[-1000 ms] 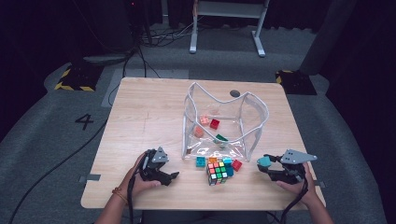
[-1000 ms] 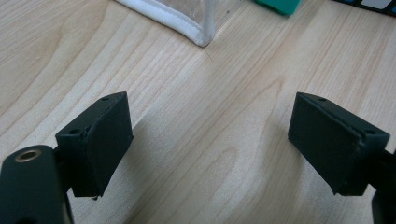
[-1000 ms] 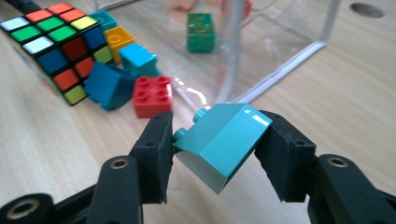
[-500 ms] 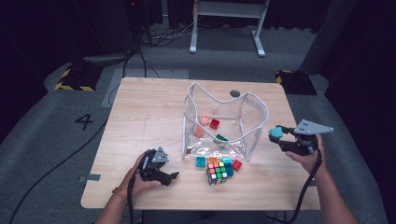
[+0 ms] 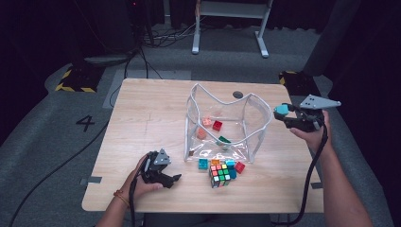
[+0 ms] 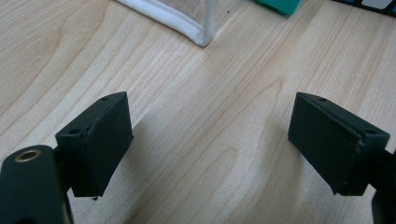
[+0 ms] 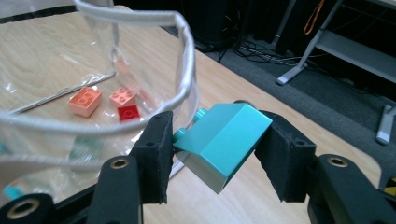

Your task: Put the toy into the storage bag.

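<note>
Teal brick [image 7: 224, 140] sits clamped in the right tool [image 7: 212, 156].

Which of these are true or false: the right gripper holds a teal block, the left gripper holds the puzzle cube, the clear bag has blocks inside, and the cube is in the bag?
1. The right gripper holds a teal block. True.
2. The left gripper holds the puzzle cube. False: its jaws are open over bare table.
3. The clear bag has blocks inside. True.
4. The cube is in the bag. False: it sits on the table in front of it.
</note>
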{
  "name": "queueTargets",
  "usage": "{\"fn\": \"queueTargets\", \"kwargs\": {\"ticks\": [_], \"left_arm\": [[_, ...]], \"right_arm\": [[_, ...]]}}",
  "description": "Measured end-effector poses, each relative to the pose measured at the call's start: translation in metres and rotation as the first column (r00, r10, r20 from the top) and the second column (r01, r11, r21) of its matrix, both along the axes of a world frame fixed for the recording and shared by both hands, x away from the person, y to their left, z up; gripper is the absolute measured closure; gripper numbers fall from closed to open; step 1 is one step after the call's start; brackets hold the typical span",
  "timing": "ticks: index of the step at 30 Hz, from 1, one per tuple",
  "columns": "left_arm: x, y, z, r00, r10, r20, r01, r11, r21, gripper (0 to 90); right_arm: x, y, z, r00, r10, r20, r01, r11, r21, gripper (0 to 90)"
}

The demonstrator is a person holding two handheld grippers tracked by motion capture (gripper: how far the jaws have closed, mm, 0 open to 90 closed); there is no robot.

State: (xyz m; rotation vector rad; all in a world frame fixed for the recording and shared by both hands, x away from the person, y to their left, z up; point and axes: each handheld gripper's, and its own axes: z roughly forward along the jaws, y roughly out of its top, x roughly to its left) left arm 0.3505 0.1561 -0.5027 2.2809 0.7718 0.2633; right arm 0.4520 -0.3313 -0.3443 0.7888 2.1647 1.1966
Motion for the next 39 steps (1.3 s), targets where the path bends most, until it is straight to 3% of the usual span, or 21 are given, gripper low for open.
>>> {"fn": "queueTargets", "kwargs": {"ticks": [13,17,24,27,29,30,31,32,34,35,39], "left_arm": [[0.001,0.0,0.0,1.0,-0.008,-0.002,0.008,1.0,-0.003,13.7],[0.001,0.0,0.0,1.0,-0.008,-0.002,0.008,1.0,-0.002,13.7],[0.001,0.0,0.0,1.0,-0.009,-0.003,0.009,1.0,-0.003,13.7],[0.001,0.0,0.0,1.0,-0.009,-0.003,0.009,1.0,-0.002,13.7],[0.001,0.0,0.0,1.0,-0.009,-0.002,0.009,1.0,-0.002,13.7],[0.001,0.0,0.0,1.0,-0.009,-0.002,0.009,1.0,-0.002,13.7],[0.001,0.0,0.0,1.0,-0.009,-0.003,0.009,1.0,-0.002,13.7],[0.001,0.0,0.0,1.0,-0.009,-0.002,0.009,1.0,-0.002,13.7],[0.001,0.0,0.0,1.0,-0.009,-0.002,0.009,1.0,-0.002,13.7],[0.001,0.0,0.0,1.0,-0.009,-0.002,0.009,1.0,-0.002,13.7],[0.001,0.0,0.0,1.0,-0.009,-0.003,0.009,1.0,-0.002,13.7]], "right_arm": [[0.035,0.018,0.034,0.9999,-0.008,-0.009,0.008,1.0,-0.018,48.0],[0.04,0.024,0.041,1.0,-0.002,-0.004,0.002,1.0,-0.019,47.9],[0.04,0.044,0.048,0.9974,0.07,-0.013,-0.071,0.997,-0.029,48.0],[0.04,0.055,0.046,0.9906,0.133,-0.031,-0.134,0.99,-0.039,48.0],[0.04,0.065,0.044,0.9782,0.201,-0.053,-0.204,0.977,-0.057,48.0],[0.04,0.065,0.044,0.9782,0.201,-0.053,-0.204,0.977,-0.057,48.0],[0.041,0.071,0.043,0.9699,0.232,-0.076,-0.237,0.969,-0.072,47.9],[0.042,0.074,0.043,0.966,0.249,-0.069,-0.254,0.964,-0.082,48.0],[0.042,0.077,0.042,0.9648,0.251,-0.079,-0.257,0.962,-0.088,48.0],[0.043,0.082,0.042,0.9555,0.281,-0.089,-0.29,0.951,-0.105,47.9],[0.043,0.092,0.038,0.9437,0.313,-0.106,-0.325,0.937,-0.126,48.0]]}}
